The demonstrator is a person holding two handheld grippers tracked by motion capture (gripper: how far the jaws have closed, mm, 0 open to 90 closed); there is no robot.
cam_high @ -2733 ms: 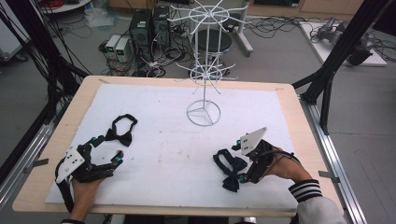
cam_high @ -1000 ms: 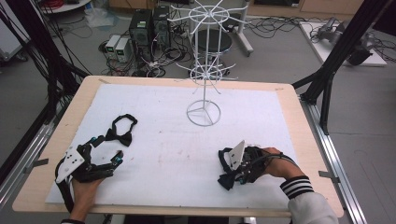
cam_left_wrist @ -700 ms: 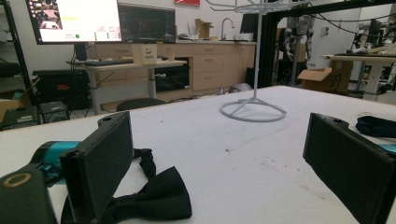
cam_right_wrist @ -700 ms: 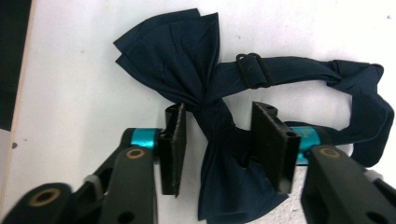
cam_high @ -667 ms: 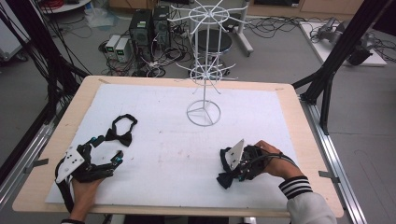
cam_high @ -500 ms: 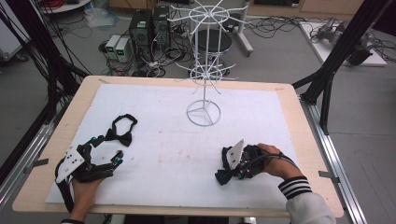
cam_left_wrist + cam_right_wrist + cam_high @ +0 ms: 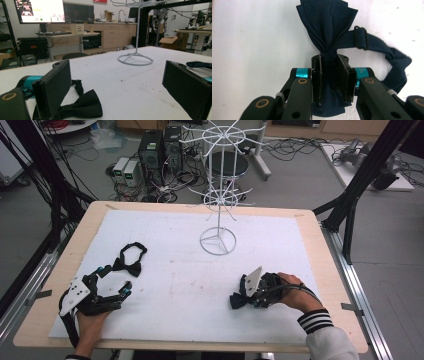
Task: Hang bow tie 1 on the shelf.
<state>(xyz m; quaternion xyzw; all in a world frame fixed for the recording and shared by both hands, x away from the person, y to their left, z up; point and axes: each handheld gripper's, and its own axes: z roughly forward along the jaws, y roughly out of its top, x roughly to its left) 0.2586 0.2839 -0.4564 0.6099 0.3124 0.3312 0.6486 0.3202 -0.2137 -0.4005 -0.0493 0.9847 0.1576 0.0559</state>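
Right gripper (image 7: 331,75): jaws have just been closing and now clamp the knot of the navy bow tie (image 7: 328,23); its near wing is hidden behind the jaws, strap cut off below. Left gripper (image 7: 114,281): jaws wide apart, empty, beside black bow tie (image 7: 83,105), partly hidden by one jaw.

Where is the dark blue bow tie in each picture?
High view: lower right, dark blue bow tie, shut in the right gripper.
Left gripper view: far right edge, past the jaw.
Right gripper view: centre, pinched at its knot.
Shared landmark: the white table cover.
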